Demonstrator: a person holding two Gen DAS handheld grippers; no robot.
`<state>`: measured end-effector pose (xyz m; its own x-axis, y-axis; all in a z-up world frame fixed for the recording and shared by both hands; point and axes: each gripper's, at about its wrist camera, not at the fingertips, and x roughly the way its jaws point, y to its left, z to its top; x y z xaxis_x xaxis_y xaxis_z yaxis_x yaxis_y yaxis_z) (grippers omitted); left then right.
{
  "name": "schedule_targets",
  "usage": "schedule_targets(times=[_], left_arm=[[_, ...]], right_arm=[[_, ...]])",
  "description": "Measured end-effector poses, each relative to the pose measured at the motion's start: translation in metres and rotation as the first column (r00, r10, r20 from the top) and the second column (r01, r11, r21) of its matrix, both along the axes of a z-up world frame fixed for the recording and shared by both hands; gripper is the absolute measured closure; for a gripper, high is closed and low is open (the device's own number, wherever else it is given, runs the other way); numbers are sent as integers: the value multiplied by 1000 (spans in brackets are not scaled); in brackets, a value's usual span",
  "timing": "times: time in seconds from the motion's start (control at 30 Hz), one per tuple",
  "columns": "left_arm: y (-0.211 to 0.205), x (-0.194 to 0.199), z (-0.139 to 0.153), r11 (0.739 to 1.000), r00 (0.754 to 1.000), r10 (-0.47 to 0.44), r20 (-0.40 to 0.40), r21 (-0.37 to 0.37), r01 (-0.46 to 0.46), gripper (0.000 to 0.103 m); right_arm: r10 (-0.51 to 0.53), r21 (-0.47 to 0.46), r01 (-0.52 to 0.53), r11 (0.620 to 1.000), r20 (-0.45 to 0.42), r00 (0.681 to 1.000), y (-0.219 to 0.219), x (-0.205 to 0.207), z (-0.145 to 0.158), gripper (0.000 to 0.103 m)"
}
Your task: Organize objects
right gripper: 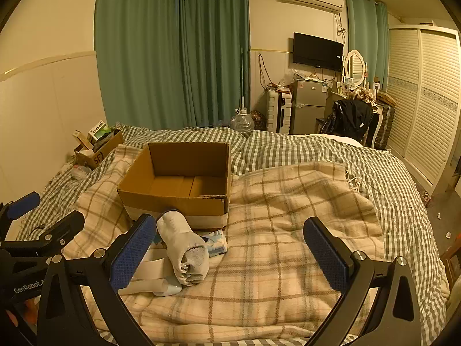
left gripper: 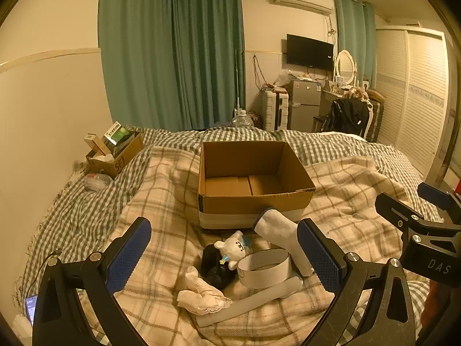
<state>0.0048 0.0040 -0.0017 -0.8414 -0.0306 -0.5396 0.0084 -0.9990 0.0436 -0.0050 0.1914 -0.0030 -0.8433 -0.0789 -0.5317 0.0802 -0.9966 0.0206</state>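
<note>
Both pairs of fingers are spread wide and grasp nothing. In the left wrist view the left gripper (left gripper: 223,248) hangs low in the frame over a small heap on the plaid blanket (left gripper: 340,190): a white bear toy (left gripper: 234,248) lying on a black object (left gripper: 213,268) (what it is cannot be told), a white ring band (left gripper: 265,268), a crumpled cloth (left gripper: 201,294) at lower centre, a long white tube (left gripper: 247,302) and a rolled white sock (left gripper: 281,236) whose lower end touches the right finger (left gripper: 317,253). Just above the heap, at frame centre, stands an open cardboard box (left gripper: 253,201). In the right wrist view the right gripper (right gripper: 229,253) hovers over bare blanket, with the sock (right gripper: 184,248) beside its left finger (right gripper: 132,253); a small blue-and-white packet (right gripper: 216,243) lies by the sock. A smaller carton (left gripper: 115,155) of odds and ends sits at the left by the wall.
</note>
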Motion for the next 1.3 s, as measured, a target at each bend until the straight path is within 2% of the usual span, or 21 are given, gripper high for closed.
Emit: schedule_targets(times=[0.3, 1.3], left_arm=[[-3, -1, 1, 1000, 1000, 4, 11, 24, -4, 0], [-1, 0, -1, 1000, 1000, 6, 23, 5, -7, 0]], right_arm=[[-1, -4, 1, 1000, -1, 1000, 0, -1, 1, 0], [12, -8, -12, 1000, 0, 1000, -1, -1, -3, 0]])
